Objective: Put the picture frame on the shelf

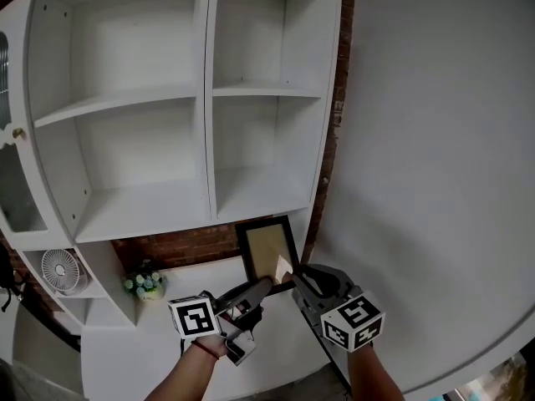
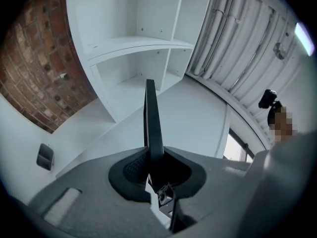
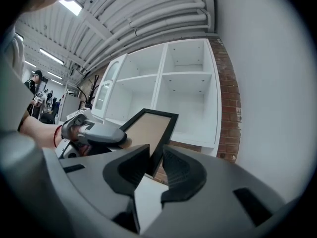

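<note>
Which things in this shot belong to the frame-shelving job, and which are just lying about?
Job: picture frame; white shelf unit; left gripper and right gripper, both clamped on the frame.
Lying about: small fan; flowers; brick wall.

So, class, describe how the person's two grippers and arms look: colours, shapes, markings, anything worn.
Both the left gripper and right gripper have grey bodies with black, ribbed pads. Each carries a white cube printed with black square markers. The forearms are sleeveless; a red band circles the left wrist.
</note>
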Demonstrator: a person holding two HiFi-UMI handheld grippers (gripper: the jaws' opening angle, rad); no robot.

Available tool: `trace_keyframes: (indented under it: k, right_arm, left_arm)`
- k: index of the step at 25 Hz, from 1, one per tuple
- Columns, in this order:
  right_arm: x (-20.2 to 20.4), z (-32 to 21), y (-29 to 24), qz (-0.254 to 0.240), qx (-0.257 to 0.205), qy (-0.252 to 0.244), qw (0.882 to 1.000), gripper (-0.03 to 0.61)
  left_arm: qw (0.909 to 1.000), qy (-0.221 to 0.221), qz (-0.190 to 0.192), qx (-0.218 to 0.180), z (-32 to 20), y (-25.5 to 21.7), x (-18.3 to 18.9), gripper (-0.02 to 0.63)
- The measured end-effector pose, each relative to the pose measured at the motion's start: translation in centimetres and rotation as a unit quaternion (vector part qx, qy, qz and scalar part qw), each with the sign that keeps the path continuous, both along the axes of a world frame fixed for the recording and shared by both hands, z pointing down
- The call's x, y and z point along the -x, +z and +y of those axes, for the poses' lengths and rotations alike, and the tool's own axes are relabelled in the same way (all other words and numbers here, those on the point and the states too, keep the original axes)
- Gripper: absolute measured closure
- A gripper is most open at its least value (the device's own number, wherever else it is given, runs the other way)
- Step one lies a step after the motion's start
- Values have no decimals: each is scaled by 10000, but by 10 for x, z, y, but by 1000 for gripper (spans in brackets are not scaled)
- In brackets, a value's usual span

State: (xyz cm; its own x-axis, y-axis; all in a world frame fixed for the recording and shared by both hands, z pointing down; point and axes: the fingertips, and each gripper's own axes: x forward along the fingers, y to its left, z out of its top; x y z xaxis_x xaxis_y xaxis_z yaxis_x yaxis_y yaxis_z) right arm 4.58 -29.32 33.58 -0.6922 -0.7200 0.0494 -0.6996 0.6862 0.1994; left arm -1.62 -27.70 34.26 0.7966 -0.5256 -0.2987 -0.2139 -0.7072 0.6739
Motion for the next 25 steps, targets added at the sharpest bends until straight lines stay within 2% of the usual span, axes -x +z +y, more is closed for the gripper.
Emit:
trace_keyframes:
  k: [4, 9, 17, 21, 25]
  right_arm:
    - [-3, -28, -10, 164, -138, -38, 9998, 490]
    - [-4, -59, -21, 197, -237, -154, 9994, 508]
    - [4, -99, -33, 487, -275, -374, 9977, 508]
    - [10, -113, -38, 942, -357, -466, 9938, 509]
    - [14, -113, -40, 1556, -623, -762, 9829, 508]
  left_arm:
    - [9992, -105, 193, 321, -29, -7, -3, 565]
    - [9958, -112, 629, 661, -60, -18, -10, 565]
    - [9820, -40, 1277, 1390, -96, -23, -17, 565]
    - [9746, 16, 1543, 1623, -111, -24, -17, 565]
    - [9702, -70, 1679, 1744, -123, -25, -11, 566]
